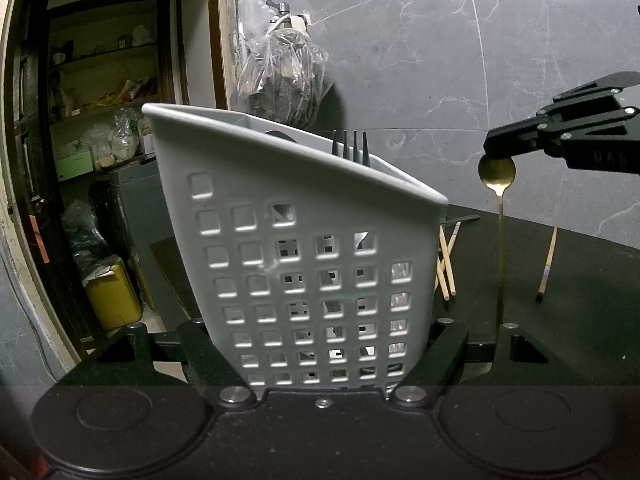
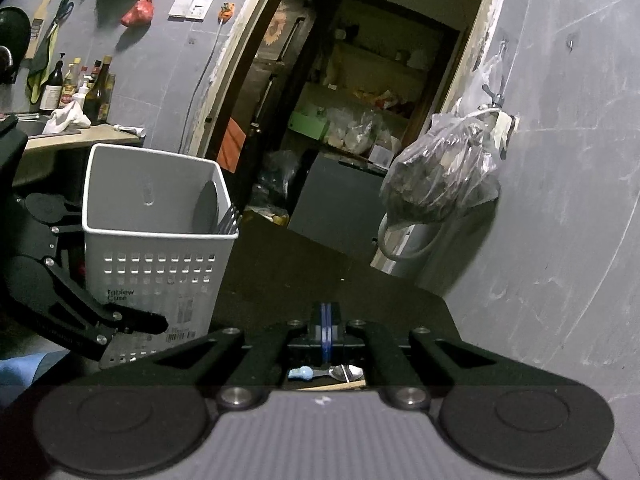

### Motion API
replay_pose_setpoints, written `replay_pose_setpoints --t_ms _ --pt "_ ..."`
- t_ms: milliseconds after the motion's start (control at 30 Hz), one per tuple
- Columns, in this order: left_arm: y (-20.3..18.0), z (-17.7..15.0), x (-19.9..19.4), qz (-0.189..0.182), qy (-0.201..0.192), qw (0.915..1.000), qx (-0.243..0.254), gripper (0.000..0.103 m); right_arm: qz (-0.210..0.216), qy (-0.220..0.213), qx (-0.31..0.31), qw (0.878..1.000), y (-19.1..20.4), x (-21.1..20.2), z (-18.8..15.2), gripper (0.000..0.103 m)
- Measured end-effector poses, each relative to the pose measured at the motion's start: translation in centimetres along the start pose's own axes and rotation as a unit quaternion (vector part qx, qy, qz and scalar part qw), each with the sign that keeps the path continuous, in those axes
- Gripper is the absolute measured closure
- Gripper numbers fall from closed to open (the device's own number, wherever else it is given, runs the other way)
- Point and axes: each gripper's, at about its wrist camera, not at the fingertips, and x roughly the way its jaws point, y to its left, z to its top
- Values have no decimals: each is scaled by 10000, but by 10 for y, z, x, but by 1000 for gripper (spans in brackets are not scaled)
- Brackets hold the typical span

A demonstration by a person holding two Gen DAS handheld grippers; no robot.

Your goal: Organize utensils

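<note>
The dark surface (image 1: 580, 248) carries a white perforated basket (image 1: 304, 248), gripped at its base between the left tongs (image 1: 320, 360), light and stiff plastic. The right tongs (image 1: 498, 150) are pinched tight on the bowl of one brass spoon (image 1: 497, 178), hanging handle-down just beside the basket; thin, smooth metal, likely to swivel or slip. One fork (image 1: 350, 148) stands inside. Three chopsticks (image 1: 446, 268) lie loose behind.
</note>
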Motion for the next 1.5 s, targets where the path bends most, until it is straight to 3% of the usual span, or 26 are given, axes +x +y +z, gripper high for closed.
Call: replay_pose_setpoints --t_ms 733,900,1133,1500 --pt "0 0 0 2 -2 10000 0 26 164 -201 138 9996 3 -13 1 102" --pt "0 0 0 0 -1 10000 2 26 412 127 127 9990 13 -8 -8 102" --pt "0 0 0 1 -1 10000 1 26 534 170 175 9983 19 -7 -13 103" --pt "0 0 0 3 -1 10000 1 26 393 -122 36 9991 17 -16 2 103"
